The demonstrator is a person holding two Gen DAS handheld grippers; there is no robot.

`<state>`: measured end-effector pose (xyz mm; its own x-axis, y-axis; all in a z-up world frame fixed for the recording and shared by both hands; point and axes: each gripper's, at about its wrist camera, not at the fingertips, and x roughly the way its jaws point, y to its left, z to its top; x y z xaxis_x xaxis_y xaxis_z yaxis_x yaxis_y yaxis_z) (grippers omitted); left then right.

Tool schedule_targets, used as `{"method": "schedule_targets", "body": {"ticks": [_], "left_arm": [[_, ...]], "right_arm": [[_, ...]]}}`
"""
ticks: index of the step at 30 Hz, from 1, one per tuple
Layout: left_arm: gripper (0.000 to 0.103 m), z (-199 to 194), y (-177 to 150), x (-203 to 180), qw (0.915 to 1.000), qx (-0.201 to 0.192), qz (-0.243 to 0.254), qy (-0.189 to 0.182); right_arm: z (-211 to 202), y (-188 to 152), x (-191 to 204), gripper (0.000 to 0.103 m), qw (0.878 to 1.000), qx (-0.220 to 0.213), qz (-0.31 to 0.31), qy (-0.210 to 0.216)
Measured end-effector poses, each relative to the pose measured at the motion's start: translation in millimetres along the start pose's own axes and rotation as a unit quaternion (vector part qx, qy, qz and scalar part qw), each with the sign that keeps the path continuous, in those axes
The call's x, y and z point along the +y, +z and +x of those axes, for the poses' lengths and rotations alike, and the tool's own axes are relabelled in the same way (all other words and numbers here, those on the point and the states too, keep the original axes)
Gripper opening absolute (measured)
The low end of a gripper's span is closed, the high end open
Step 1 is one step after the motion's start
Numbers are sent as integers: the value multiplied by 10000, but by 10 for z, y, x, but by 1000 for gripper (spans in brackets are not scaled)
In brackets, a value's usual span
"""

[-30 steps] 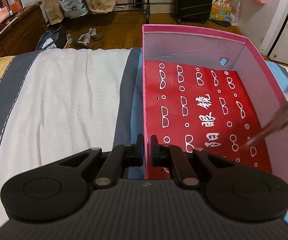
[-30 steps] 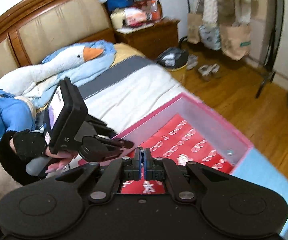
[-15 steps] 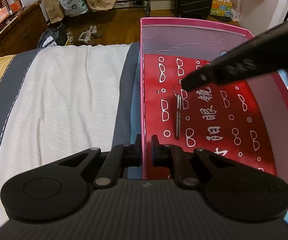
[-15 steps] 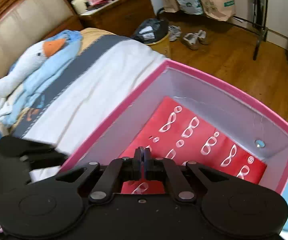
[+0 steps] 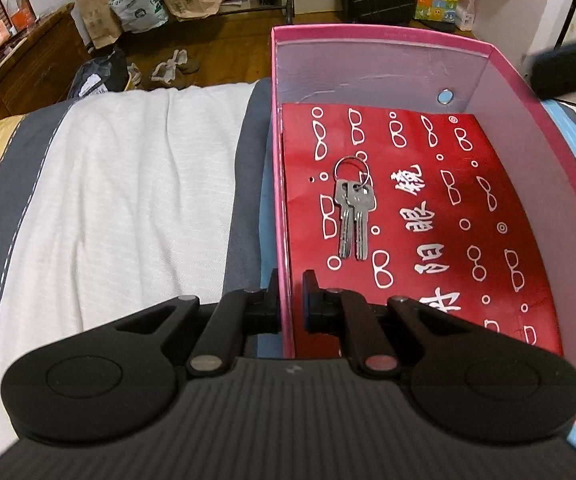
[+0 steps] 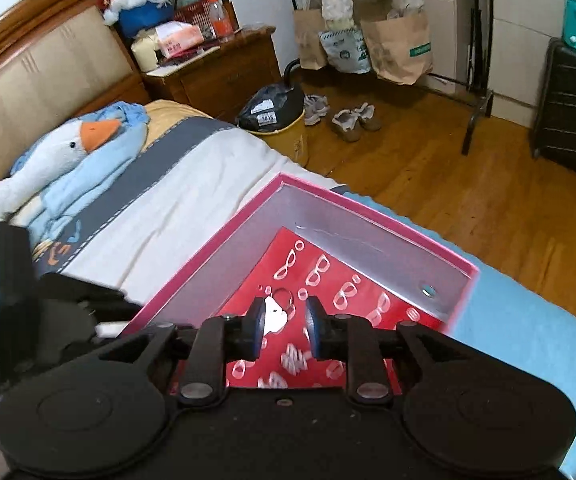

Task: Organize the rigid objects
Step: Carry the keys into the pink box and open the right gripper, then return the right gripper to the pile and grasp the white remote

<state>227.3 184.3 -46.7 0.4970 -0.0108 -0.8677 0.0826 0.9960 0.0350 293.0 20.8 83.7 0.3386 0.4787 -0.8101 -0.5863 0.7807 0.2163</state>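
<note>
Both hand-held black two-finger grippers are seen at the pink cardboard box (image 5: 384, 36) with the red printed floor, which is placed on the bed (image 5: 128, 184) with the white and grey cover. The left gripper (image 5: 290, 300) is closed on the near wall of this box, one finger outside and one inside, so the box is kept steady. The right gripper (image 6: 286, 320) is seen over the box with its jaws parted; they have just been opening, and nothing is pressed between the pads. The pair of silver metal keys on a ring (image 5: 352, 208) is lying flat on the red floor, in the left half of the box, apart from the walls. A small round silver piece (image 5: 445, 96) is seen at the far wall; what it is cannot be told.

It is judged that one step is done: the keys are put in the box and released. What is left cannot be told fully, because no other rigid object waiting to be sorted is shown on the cover. Probably the right gripper is to be taken away for the next object, if one exists.
</note>
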Motion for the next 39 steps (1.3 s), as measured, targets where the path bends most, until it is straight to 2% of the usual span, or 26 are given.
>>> {"method": "schedule_targets", "body": {"ticks": [6, 11, 16, 21, 23, 32, 35, 39], "left_arm": [[7, 14, -32, 8, 9999, 103, 31, -59], [7, 13, -35, -25, 9999, 155, 72, 15], [7, -24, -54, -45, 9998, 162, 37, 91], [6, -71, -62, -87, 9997, 16, 90, 231], [6, -82, -60, -95, 9997, -1, 97, 212], [3, -77, -19, 26, 9998, -73, -182, 9], [3, -73, -25, 31, 9998, -92, -195, -5], [3, -76, -23, 3, 9999, -124, -106, -31]], "right_arm": [[-602, -344, -61, 27, 9999, 96, 83, -82], [-960, -741, -197, 38, 9994, 142, 252, -188], [-1132, -1166, -435, 43, 9983, 75, 522, -236], [-1142, -1571, -847, 54, 9929, 112, 1129, -358], [-1120, -1729, -1014, 62, 9889, 151, 1385, -510], [-939, -2339, -1759, 63, 9530, 296, 2848, -986], [-878, -2496, -1921, 63, 9439, 260, 3157, -932], [-868, -2777, -2116, 61, 9304, -23, 3623, -562]]}}
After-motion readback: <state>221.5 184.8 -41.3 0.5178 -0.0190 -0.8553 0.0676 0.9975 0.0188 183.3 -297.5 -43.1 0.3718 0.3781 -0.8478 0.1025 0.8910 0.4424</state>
